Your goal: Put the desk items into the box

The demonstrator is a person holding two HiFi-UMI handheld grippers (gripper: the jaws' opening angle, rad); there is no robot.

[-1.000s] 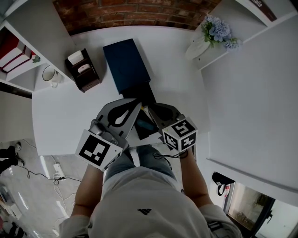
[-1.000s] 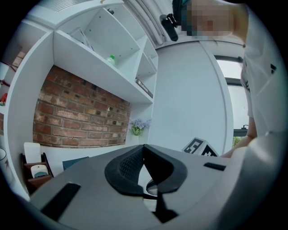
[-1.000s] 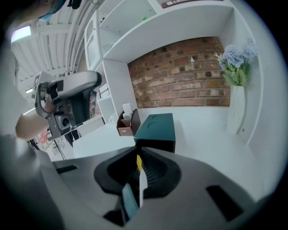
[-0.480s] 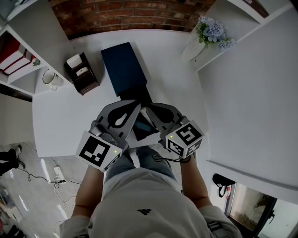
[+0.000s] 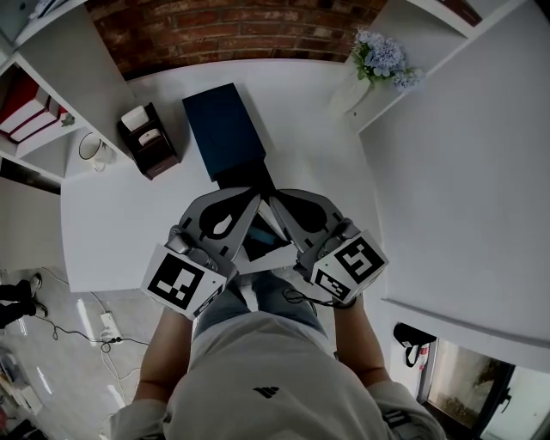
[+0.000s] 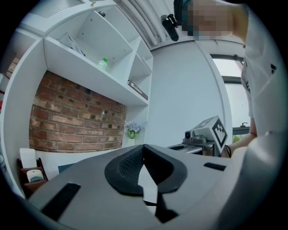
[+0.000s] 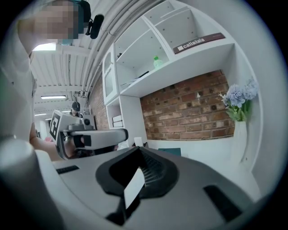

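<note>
R gripper point(image 5: 279, 204) has risen since prior frame, jaws just closed, pinching thin white card point(image 7: 133, 187); prob. lifted clear for carry to navy box point(image 5: 225, 129) at rear of desk point(image 5: 120, 232). L gripper point(image 5: 251, 199) pressed together, level alongside.

I note a red brick wall point(image 5: 232, 26) running behind the white table point(image 5: 112, 232). Pale blue flowers point(image 5: 382, 56) stand in a white vase point(image 5: 344, 93) at the table's far right corner. At the left a white shelf unit point(image 5: 51, 60) holds red binders point(image 5: 24, 103), a green bottle point(image 7: 156, 61) stands on a high shelf above the brickwork, and cables point(image 5: 64, 320) trail across the grey floor point(image 5: 34, 361) below the table's near-left edge.
</note>
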